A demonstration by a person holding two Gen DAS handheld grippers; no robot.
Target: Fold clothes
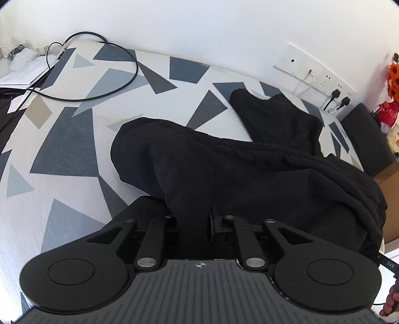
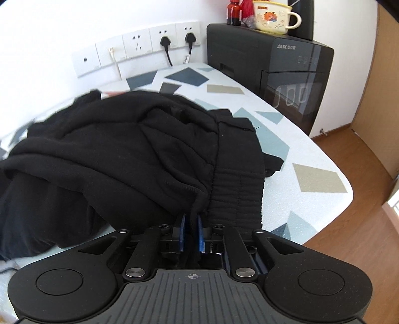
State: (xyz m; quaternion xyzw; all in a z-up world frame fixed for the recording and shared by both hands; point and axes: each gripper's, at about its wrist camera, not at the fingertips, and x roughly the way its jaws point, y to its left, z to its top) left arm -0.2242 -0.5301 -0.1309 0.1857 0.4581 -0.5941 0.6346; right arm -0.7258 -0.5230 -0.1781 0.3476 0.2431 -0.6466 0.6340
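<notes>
A pair of black trousers (image 1: pixel 224 164) lies bunched on a table (image 1: pixel 69 174) covered with a white cloth printed in grey, blue and tan shapes. One leg (image 1: pixel 276 117) stretches toward the wall. My left gripper (image 1: pixel 192 219) is shut on a fold of the black cloth, which covers its fingertips. In the right wrist view the trousers (image 2: pixel 112 149) are heaped, with the ribbed waistband (image 2: pixel 237 184) on the right. My right gripper (image 2: pixel 191 219) is shut on the cloth beside the waistband, between blue pads (image 2: pixel 199 229).
A black cable (image 1: pixel 99 74) loops across the far left of the table, next to papers (image 1: pixel 20 72). Wall sockets (image 2: pixel 149 42) with plugs run behind. A black appliance (image 2: pixel 274 74) bearing a mug (image 2: pixel 271 16) and bottles stands right. The table edge (image 2: pixel 344 199) drops to wooden floor.
</notes>
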